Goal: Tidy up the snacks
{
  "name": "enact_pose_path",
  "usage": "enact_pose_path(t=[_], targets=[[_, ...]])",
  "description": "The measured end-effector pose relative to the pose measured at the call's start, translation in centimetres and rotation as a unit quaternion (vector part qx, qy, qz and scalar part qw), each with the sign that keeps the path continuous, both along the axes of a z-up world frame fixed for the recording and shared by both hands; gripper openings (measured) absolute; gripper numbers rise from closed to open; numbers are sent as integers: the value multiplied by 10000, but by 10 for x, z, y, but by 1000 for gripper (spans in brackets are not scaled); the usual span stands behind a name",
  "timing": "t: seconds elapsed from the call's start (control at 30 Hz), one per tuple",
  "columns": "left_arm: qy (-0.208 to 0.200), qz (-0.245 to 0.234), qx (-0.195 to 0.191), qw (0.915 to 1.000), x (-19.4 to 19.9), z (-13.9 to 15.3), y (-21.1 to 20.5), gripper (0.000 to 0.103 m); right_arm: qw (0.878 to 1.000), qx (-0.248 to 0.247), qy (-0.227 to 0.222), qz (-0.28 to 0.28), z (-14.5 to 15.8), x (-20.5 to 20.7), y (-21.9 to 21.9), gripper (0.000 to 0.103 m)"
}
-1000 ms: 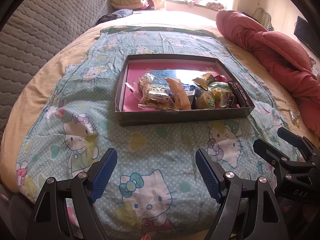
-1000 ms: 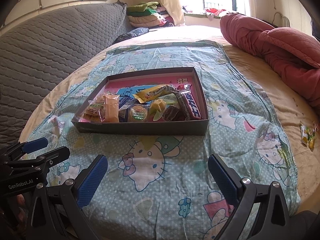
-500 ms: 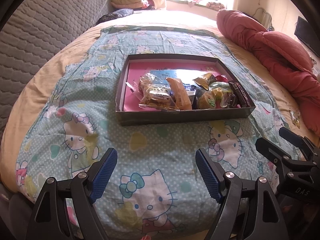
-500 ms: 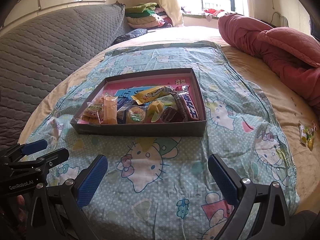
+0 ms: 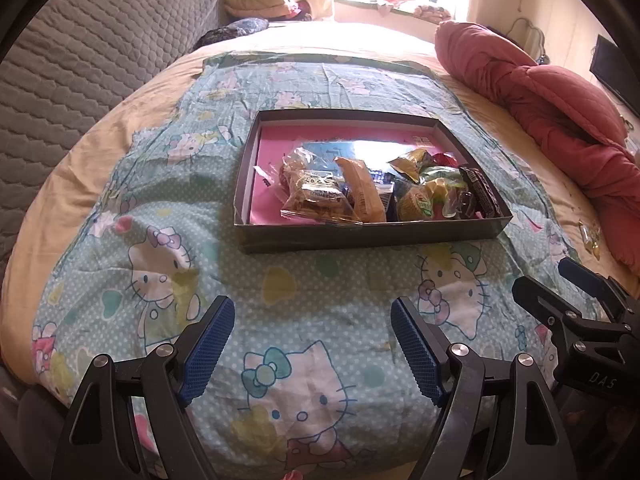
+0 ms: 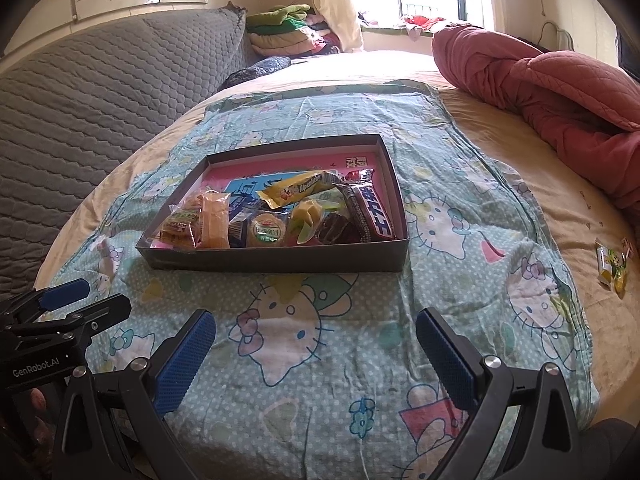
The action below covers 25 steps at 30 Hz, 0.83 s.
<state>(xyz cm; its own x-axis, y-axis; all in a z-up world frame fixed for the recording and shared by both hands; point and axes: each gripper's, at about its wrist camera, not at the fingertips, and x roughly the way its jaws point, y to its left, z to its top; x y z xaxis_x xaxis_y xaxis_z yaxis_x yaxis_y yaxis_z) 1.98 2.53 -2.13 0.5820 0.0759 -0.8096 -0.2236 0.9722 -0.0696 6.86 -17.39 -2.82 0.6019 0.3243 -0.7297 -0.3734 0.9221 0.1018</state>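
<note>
A dark shallow box (image 5: 360,240) (image 6: 276,262) with a pink floor sits on a Hello Kitty cloth on the bed. Several wrapped snacks lie along its near side: a clear biscuit pack (image 5: 316,196), an orange pack (image 6: 214,220), a round green-label cake (image 6: 267,232), a yellow bar (image 6: 300,190) and a dark bar (image 6: 370,212). My left gripper (image 5: 312,344) is open and empty, well short of the box. My right gripper (image 6: 316,356) is open and empty, also short of the box. Each gripper shows at the edge of the other's view.
Loose yellow-green candies (image 6: 612,266) lie on the beige sheet to the right, off the cloth. A red quilt (image 6: 552,96) is bunched at the far right. A grey quilted headboard (image 6: 100,92) runs along the left. Folded clothes (image 6: 280,32) are stacked at the back.
Both views have shifted slightly; the box sits a little lower in the right wrist view. Nothing has been picked up or moved.
</note>
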Motion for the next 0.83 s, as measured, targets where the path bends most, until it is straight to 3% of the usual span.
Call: enact_pose_path(t=[0.67,0.83], targets=[[215,-54,164,9996,7,-4,-2,82,10000,-25,22,-32,-2,1,-1,101],[-214,-38,66,9997,16,9,18,82,10000,-19,79,-58,-5,7,-1,101]])
